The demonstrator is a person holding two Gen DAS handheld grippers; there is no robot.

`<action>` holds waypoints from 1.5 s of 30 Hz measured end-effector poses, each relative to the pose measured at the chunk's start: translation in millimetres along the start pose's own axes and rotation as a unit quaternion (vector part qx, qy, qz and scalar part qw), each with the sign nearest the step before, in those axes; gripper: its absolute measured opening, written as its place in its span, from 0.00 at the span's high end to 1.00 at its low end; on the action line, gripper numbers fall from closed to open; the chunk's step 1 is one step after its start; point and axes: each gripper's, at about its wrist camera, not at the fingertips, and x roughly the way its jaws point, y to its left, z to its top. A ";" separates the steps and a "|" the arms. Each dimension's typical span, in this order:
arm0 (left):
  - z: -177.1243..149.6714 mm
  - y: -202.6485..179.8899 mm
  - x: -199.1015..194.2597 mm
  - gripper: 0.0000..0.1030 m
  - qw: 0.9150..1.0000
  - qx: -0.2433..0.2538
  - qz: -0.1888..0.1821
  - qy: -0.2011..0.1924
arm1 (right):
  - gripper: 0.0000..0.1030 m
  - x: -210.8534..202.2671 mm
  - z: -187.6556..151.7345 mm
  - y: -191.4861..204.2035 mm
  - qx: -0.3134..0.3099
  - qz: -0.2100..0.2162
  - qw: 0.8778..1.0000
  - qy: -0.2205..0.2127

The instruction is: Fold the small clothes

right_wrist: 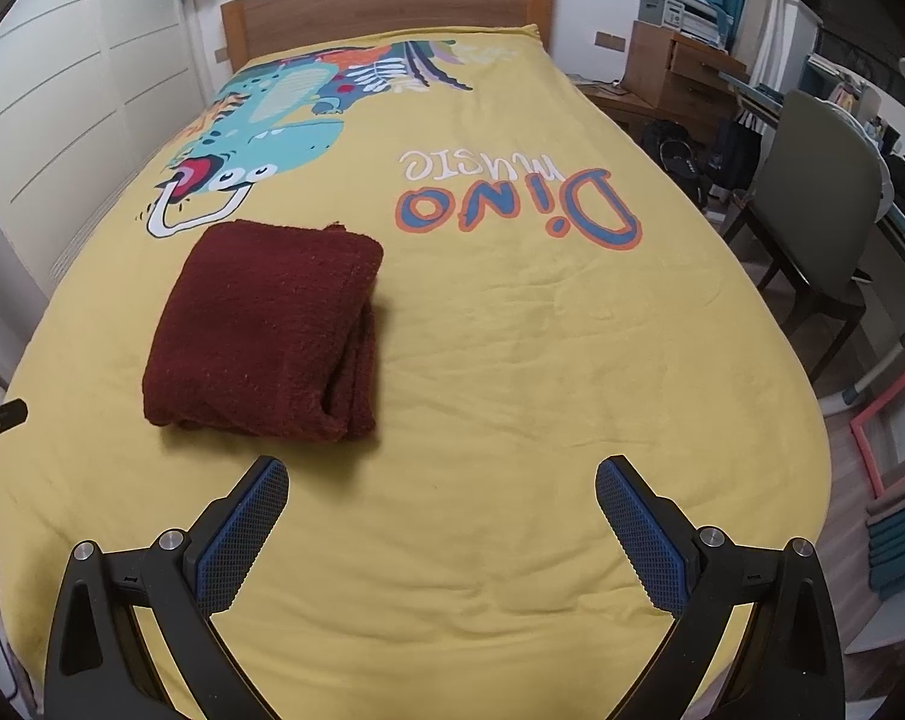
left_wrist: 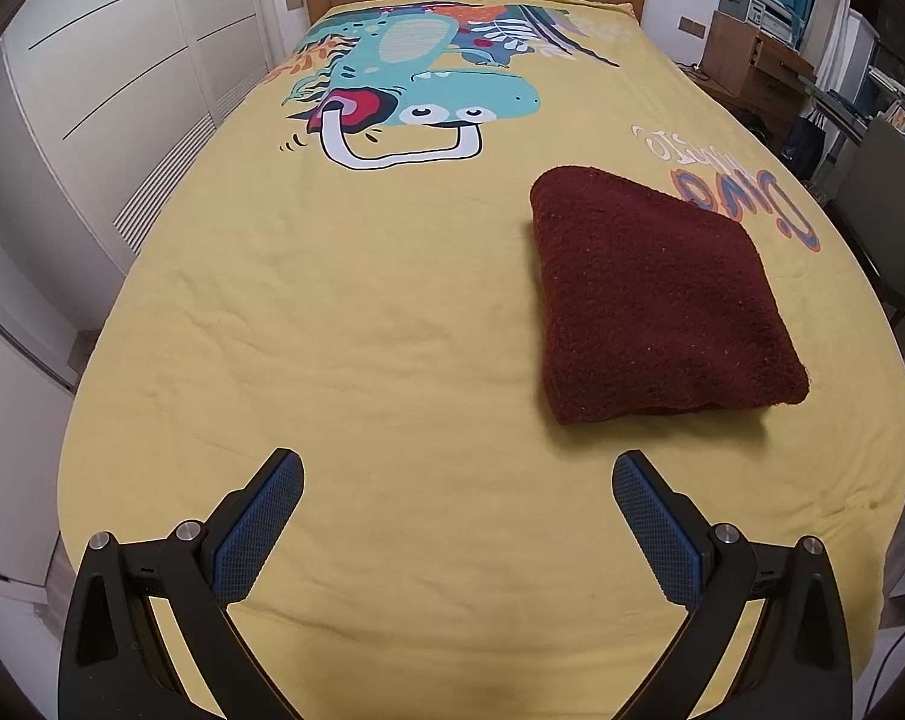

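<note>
A dark red fuzzy garment (left_wrist: 656, 300) lies folded into a thick square on the yellow bedspread (left_wrist: 362, 330). In the right wrist view the same folded garment (right_wrist: 272, 330) shows its stacked layers along its right edge. My left gripper (left_wrist: 457, 474) hovers open over bare sheet, below and left of the garment, holding nothing. My right gripper (right_wrist: 441, 480) is also open and empty, just in front of the garment's near right corner. Both sets of blue pads are apart from the cloth.
The bedspread carries a dinosaur print (left_wrist: 416, 90) and "Dino music" lettering (right_wrist: 512, 198) toward the wooden headboard (right_wrist: 386, 6). White wardrobe doors (left_wrist: 110, 78) line the left side. A chair (right_wrist: 824, 228), desk and drawers (right_wrist: 674, 72) stand to the right of the bed.
</note>
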 end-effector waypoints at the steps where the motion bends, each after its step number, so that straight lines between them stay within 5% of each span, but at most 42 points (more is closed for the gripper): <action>1: 0.1 0.0 0.1 0.01 1.000 0.001 0.000 0.000 | 0.01 0.1 0.1 0.4 0.000 0.000 1.000 0.000; 45: 4.2 2.2 -10.4 0.01 1.000 -0.002 -0.005 -0.009 | 0.01 3.6 0.2 3.0 -0.017 0.007 1.000 0.011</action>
